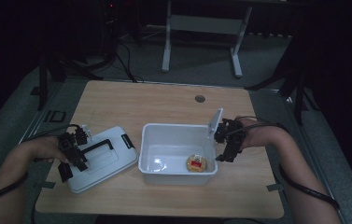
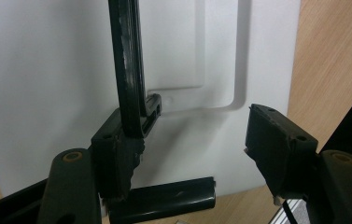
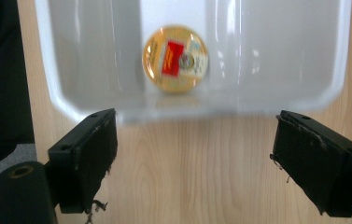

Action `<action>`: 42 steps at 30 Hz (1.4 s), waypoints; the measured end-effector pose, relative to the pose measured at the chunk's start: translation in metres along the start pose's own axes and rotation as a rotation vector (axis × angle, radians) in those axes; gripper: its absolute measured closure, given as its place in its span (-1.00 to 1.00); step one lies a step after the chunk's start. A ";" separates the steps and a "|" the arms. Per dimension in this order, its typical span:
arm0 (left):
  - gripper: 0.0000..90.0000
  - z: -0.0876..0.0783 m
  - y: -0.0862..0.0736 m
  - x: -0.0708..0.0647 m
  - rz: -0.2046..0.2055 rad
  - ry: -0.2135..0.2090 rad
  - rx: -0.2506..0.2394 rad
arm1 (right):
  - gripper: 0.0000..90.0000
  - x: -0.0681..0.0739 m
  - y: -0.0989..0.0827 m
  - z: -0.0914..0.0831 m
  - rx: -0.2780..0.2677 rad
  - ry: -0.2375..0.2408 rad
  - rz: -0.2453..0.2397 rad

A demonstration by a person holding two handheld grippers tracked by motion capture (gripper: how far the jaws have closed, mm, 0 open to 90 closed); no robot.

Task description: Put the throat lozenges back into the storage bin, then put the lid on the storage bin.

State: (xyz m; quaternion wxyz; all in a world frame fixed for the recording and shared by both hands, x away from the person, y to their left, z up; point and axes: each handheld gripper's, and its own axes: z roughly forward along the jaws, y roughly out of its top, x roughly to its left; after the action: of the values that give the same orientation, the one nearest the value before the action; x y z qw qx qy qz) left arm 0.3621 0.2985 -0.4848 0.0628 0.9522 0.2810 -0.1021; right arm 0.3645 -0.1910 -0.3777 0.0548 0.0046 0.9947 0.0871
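Now both claws hang wide apart — an open white bin sits mid-frame on the wooden surface [image 1: 173,100].

Left claw [image 1: 73,156], at lower left, gapes over the white lid [image 1: 103,158], one jaw against its black handle [image 2: 129,65]. Right claw [image 1: 226,140], at right of centre, gapes empty just beside the bin [image 1: 176,151] — a round gold tin [image 1: 196,163] with a red label lies inside, lower right corner.

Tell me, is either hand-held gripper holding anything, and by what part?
Nothing is held. The left hand-held gripper is open over the lid, one jaw against its black handle. The right hand-held gripper is open beside the bin.
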 end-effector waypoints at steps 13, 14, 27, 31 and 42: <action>-0.22 0.002 0.002 -0.002 0.010 0.001 0.012 | -0.68 0.000 -0.055 0.015 -0.018 -0.012 0.084; -0.18 0.002 0.002 -0.002 0.015 0.007 0.013 | -0.67 0.000 -0.058 0.019 -0.020 -0.009 0.092; 0.07 0.006 0.001 -0.001 0.037 0.019 0.036 | -0.67 0.008 -0.093 0.061 0.016 0.035 0.181; 0.11 0.007 0.002 0.000 0.040 0.039 0.040 | -0.67 0.013 -0.097 0.070 0.016 0.053 0.186; 0.34 -0.004 0.005 0.005 0.022 0.079 0.040 | -0.66 0.014 -0.100 0.077 0.008 0.067 0.202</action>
State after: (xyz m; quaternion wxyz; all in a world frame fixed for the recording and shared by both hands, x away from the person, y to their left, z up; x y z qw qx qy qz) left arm 0.3693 0.2976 -0.4820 0.0336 0.9596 0.2708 -0.0692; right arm 0.3590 -0.2758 -0.4714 0.0123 0.1022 0.9908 0.0881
